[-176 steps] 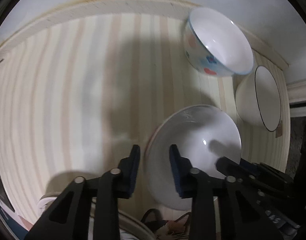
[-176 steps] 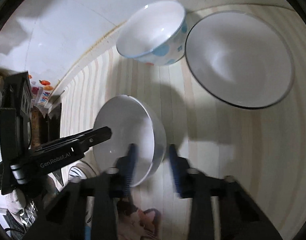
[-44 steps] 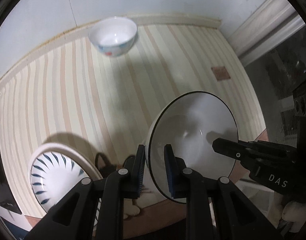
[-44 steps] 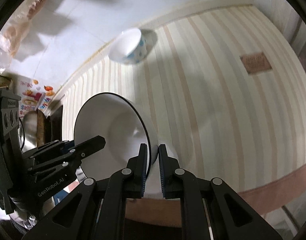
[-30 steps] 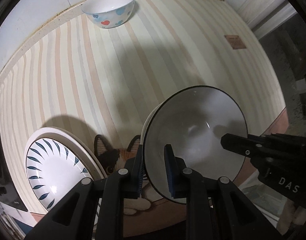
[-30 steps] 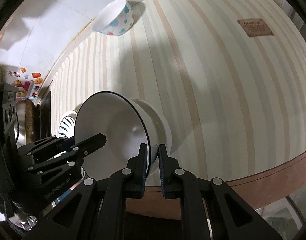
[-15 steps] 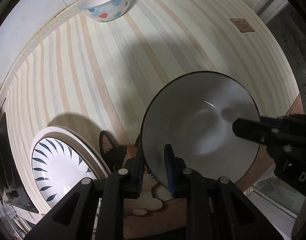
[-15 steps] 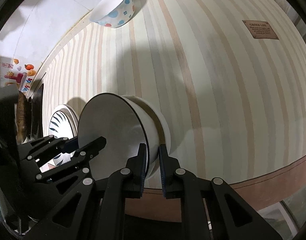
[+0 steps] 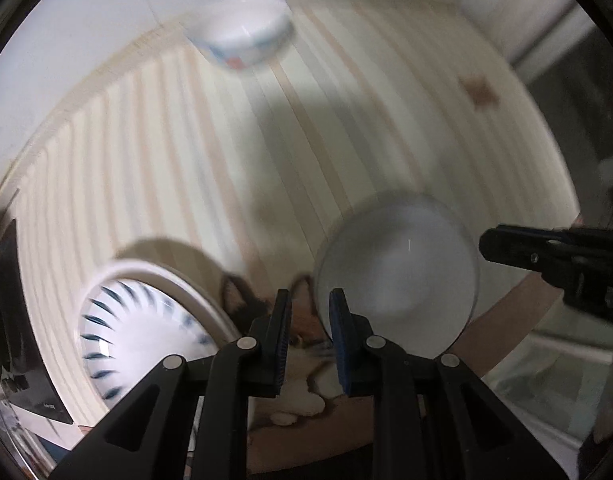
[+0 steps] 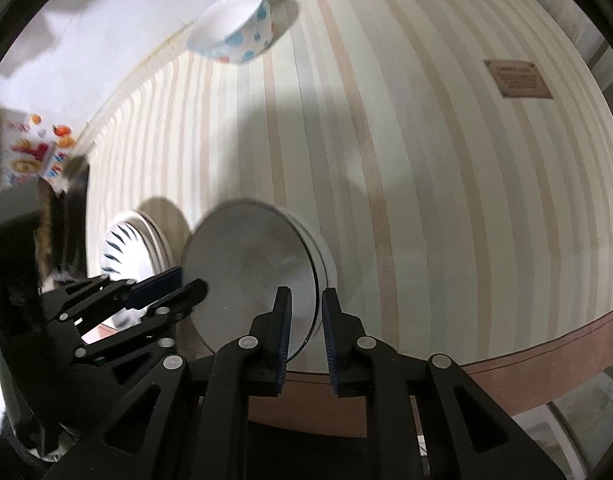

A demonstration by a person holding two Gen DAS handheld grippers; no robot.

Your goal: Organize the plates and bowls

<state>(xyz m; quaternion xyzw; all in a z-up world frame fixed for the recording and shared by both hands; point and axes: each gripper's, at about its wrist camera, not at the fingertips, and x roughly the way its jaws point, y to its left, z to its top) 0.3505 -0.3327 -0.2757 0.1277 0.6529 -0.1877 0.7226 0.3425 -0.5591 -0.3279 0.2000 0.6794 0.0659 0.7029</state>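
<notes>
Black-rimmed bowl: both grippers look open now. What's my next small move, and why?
Probably back both grippers away and head for the spotted bowl. The black-rimmed bowl sits nested in a white bowl on the striped table; the left gripper and right gripper stand open beside its rim. The spotted one sits alone by the wall.

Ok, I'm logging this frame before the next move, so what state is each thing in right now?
Left gripper: open, holding nothing.
Right gripper: open, jaws astride the bowl rim, not clamped.
Black-rimmed bowl: nested in a white bowl, resting on the striped table.
Blue-patterned plate: stacked on another plate near the table edge.
Dotted bowl: upright, alone by the wall.
</notes>
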